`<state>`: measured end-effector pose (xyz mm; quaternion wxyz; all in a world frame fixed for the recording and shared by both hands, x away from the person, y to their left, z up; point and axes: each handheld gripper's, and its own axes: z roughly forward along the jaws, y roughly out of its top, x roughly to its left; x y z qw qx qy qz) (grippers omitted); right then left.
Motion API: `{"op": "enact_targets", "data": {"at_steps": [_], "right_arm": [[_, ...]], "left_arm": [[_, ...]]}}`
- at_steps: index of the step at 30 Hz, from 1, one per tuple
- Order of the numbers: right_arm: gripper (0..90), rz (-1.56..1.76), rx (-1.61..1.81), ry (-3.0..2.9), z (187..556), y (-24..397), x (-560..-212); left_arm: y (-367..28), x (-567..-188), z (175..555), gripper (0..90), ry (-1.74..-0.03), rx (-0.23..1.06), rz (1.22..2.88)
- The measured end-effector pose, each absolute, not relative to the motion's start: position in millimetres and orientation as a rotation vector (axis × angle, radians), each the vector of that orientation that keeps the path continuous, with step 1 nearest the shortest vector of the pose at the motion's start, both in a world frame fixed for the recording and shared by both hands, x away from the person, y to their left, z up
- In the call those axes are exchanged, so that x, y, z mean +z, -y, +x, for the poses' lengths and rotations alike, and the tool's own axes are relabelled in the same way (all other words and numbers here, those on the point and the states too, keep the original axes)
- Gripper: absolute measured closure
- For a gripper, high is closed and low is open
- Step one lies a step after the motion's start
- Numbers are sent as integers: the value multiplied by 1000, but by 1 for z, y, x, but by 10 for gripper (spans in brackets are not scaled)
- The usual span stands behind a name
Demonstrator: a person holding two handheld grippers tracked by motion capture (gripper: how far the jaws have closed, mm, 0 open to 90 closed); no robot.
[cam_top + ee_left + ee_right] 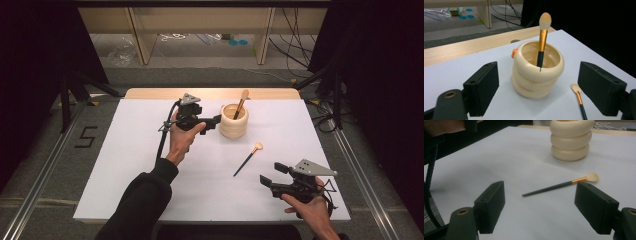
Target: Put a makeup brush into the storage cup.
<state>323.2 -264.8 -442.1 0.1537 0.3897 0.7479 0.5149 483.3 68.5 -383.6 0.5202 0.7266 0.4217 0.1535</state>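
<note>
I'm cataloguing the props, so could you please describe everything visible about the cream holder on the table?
The cream holder looks like three stacked glossy rings, plastic by its look, with a small orange knob on one side. It stands upright on the white table, open-topped. One brush leans inside against its rim, bristles up. Neither gripper touches it.

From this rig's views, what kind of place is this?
Likely a lab data-collection bench: a white-topped table between floor rails, loose cables behind, and staged props, a cream holder and makeup brushes.
</note>
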Motion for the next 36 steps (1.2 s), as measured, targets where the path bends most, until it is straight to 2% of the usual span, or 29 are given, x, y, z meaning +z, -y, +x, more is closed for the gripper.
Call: {"op": "enact_targets", "data": {"at_steps": [17, 31, 36], "right_arm": [[254, 1137, 1497, -2138, 324, 265, -443], [254, 1127, 1496, -2144, 325, 263, -444], [254, 1136, 1475, -2143, 325, 265, -443]], "left_arm": [[-98, -393, 426, 163, -991, 452, 1762], [-102, -399, 408, 159, -984, 471, 1778], [-105, -404, 402, 190, -971, 459, 1798]]}}
